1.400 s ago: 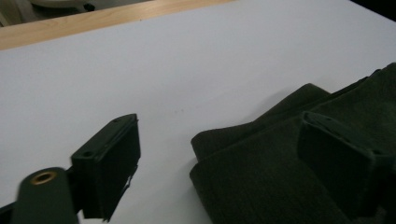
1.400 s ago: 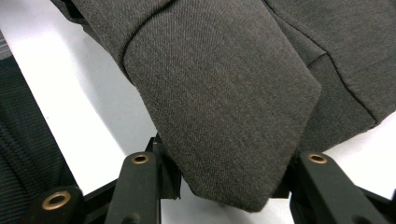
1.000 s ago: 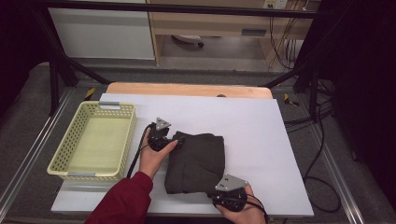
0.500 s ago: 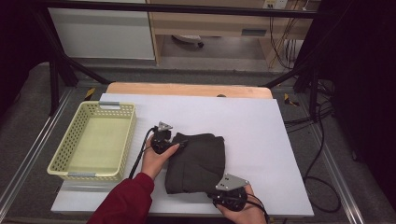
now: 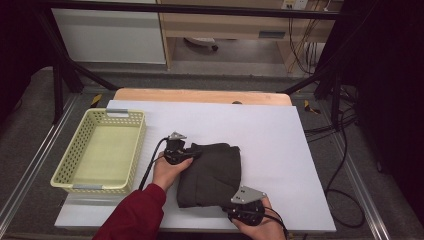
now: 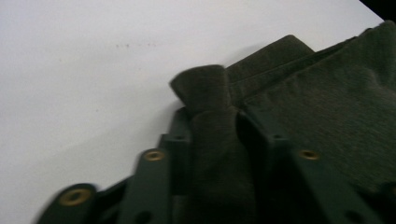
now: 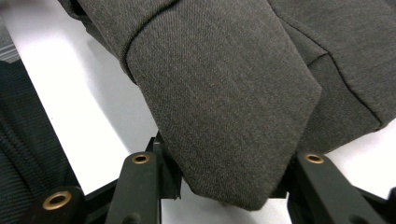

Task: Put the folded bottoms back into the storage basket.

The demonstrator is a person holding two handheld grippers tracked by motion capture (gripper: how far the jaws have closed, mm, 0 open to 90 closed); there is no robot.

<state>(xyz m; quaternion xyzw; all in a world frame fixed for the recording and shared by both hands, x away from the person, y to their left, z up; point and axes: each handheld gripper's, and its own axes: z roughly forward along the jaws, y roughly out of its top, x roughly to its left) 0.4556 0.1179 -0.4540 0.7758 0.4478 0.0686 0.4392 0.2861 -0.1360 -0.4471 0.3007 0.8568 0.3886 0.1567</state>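
1. Since the earlier frame, the left tool (image 5: pixel 192 152) has just been closing its jaws; they now pinch a fold at the far left corner of the dark garment (image 5: pixel 210 175).
2. The right tool (image 5: pixel 239 204) stays put, clenched on the garment's near right corner.
3. The garment is dark grey-brown woven cloth, folded into a thick rectangle.
4. It lies on the white surface (image 5: pixel 280 145), right of the yellow basket (image 5: pixel 131 150).

Dark olive-grey garment (image 5: pixel 210 172) on a white worktop (image 5: pixel 280 140).
Its weave is plain and fine; the basket (image 5: pixel 64 170) is pale yellow with perforated walls, the sleeve (image 5: pixel 135 215) deep red, both grippers black.
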